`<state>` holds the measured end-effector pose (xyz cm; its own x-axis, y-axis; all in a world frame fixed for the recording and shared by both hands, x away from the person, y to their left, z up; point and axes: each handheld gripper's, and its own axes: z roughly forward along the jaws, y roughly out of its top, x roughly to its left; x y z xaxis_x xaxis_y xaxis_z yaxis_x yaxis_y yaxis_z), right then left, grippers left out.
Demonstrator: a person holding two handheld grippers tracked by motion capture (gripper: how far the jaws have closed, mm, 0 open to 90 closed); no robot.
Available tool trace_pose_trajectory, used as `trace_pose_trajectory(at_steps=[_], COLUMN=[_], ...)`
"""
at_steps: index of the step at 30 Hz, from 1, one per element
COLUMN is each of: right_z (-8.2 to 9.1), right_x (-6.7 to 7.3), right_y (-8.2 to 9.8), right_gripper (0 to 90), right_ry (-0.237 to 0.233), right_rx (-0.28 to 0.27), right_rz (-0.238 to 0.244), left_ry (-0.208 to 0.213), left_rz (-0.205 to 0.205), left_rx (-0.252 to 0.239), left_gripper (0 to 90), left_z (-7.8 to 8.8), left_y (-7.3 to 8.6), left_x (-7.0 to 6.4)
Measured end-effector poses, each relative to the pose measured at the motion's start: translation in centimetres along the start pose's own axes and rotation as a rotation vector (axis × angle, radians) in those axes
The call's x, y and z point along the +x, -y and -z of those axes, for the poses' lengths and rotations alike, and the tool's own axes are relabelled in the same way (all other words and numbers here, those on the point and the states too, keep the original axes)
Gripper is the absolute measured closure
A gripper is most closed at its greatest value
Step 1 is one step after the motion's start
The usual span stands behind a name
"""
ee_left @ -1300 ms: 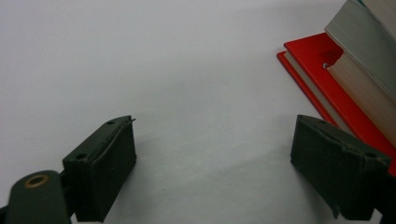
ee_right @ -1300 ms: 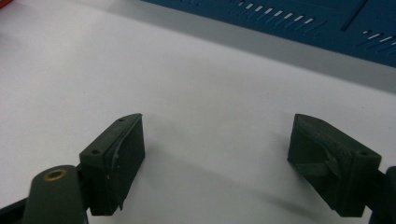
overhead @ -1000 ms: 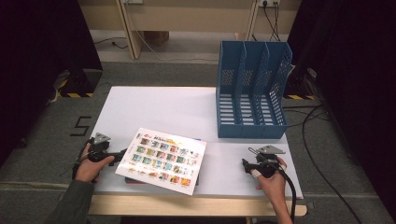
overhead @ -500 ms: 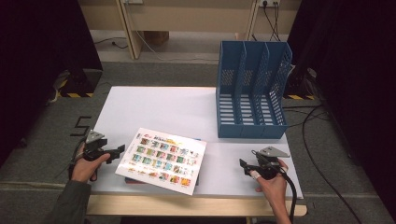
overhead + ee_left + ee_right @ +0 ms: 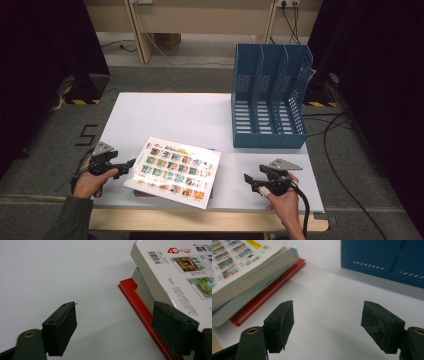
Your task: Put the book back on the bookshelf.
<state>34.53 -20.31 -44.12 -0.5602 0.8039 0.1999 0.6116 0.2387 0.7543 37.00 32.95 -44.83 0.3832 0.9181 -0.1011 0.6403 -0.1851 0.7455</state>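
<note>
Stack of books (image 5: 172,171) just beside left claw (image 5: 131,162), claw closing, gripping nothing

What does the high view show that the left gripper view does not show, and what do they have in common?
High view: the blue file rack at the table's far right, both hands, and the right gripper, open.

Left gripper view: a barcode on the top book's cover, and a red book at the bottom of the stack.

Both: the white table, the top book and the left gripper, its fingers apart.

Blue file rack (image 5: 270,95), red bottom book (image 5: 136,298)
</note>
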Motion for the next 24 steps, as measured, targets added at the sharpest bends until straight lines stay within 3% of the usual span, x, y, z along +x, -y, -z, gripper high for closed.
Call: trace_pose_trajectory(at_steps=[3, 7, 10, 17, 19, 24], right_z=[0.0, 0.0, -0.3, -0.5, -0.5, -0.5], right_x=[0.8, 1.4, 1.9, 2.4, 2.5, 2.8], right_y=[-0.4, -0.6, -0.7, -1.1, -1.2, -1.5], right_gripper=[27.5, 28.1, 28.3, 28.6, 28.6, 28.5], right_ry=[-0.020, -0.036, -0.057, -0.080, -0.087, -0.111], right_rx=[0.002, 0.005, 0.011, 0.011, 0.006, 0.004], right_rz=[0.023, 0.025, 0.035, 0.035, 0.030, 0.016], left_ry=[0.010, 0.012, -0.017, 0.018, -0.015, -0.030], left_rz=[-0.005, 0.001, -0.016, -0.071, -0.096, -0.111], left_rx=[0.002, 0.022, 0.028, 0.044, 0.034, 0.034], left_gripper=[36.8, 45.1, 51.0, 41.9, 40.5, 38.4], left_z=[0.4, 1.0, 1.5, 2.4, 2.7, 3.1], left_y=[0.1, 0.2, 0.8, 1.7, 1.9, 1.9], left_x=[-0.6, -1.3, -2.1, -4.1, -4.7, -5.0])
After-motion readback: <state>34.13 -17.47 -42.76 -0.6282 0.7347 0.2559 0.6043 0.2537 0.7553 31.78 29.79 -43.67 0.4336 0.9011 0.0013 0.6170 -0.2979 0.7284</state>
